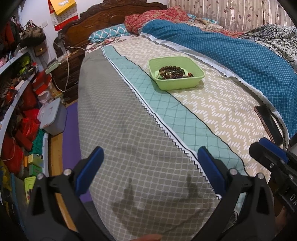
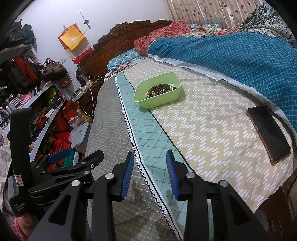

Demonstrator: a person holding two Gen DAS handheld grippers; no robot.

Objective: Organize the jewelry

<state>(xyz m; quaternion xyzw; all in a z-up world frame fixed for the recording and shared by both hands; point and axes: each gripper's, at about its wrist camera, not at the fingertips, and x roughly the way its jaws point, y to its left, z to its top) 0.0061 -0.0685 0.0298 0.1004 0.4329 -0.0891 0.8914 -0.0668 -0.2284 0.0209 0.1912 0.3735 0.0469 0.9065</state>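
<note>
On the patterned bedspread (image 2: 213, 129), a green plastic tub (image 1: 176, 81) held dark beaded bracelets (image 1: 171, 72), possibly tangled. Left gripper (image 1: 150, 170) and right gripper (image 2: 150, 174) hovered released, well apart from it; a snagged strand could drag neighbours out.

You're in a home bedroom. A bed with a patterned grey, teal and beige quilted cover (image 1: 130, 120) fills both views, backed by a carved dark wooden headboard (image 2: 118, 42). A rumpled blue diamond-print duvet (image 1: 241, 61) and a teal wave-print pillow (image 1: 109, 33) lie at its far side. Beige leaf-print curtains (image 2: 207, 9) hang behind. To your left, cluttered grey shelves (image 2: 42, 103) hold clothes, bags and red boxes. A red and yellow wall calendar (image 2: 74, 40) hangs on the white wall. A black smartphone (image 2: 267, 133) rests on the cover.
</note>
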